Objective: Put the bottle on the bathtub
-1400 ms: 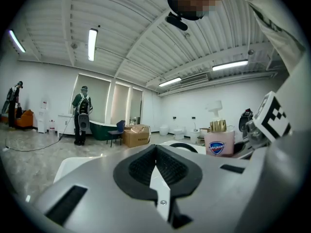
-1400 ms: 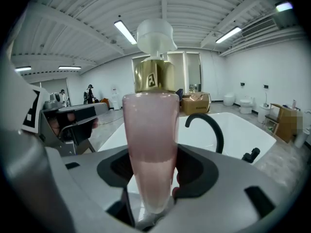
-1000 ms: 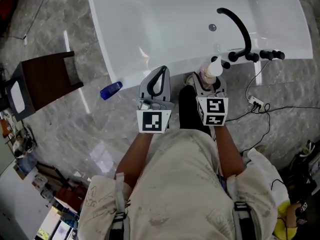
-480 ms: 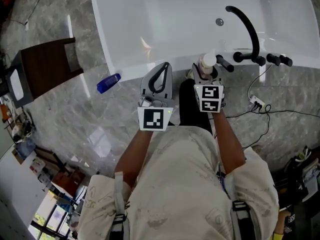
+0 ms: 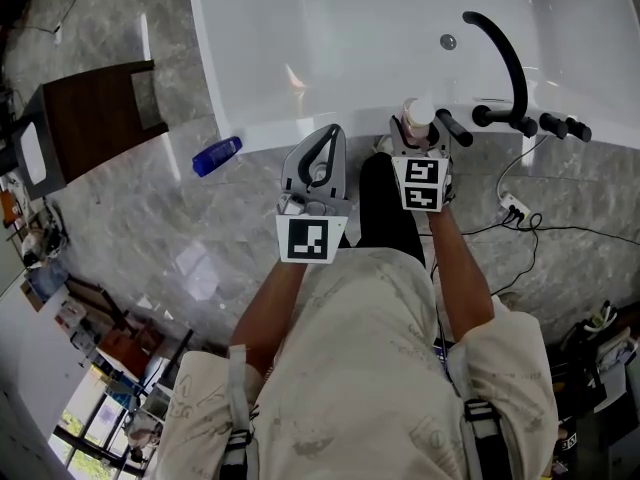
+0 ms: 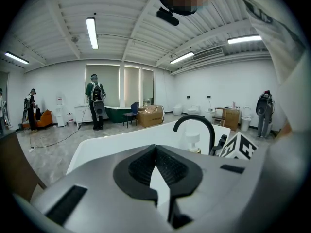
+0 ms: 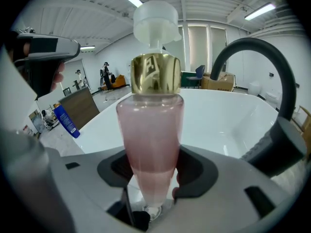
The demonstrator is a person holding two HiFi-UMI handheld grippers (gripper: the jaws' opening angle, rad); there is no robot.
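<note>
A clear pump bottle (image 7: 151, 144) of pink liquid, with a gold collar and white pump head, stands upright between the jaws of my right gripper (image 7: 150, 188), which is shut on it. In the head view the bottle (image 5: 415, 118) is over the near rim of the white bathtub (image 5: 300, 28), just left of the black faucet (image 5: 500, 58). Whether its base touches the rim is hidden. My left gripper (image 5: 322, 158) hangs beside it on the left, shut and empty, its pads (image 6: 156, 154) meeting.
A blue bottle (image 5: 216, 155) lies on the grey marble floor by the tub's left corner. A dark wooden stool (image 5: 85, 118) stands further left. Cables and a power strip (image 5: 512, 206) lie at the right. Black tap handles (image 5: 555, 125) sit on the rim.
My right gripper has sunk with the pink bottle toward the tub rim beside the faucet. The left gripper has barely moved.
</note>
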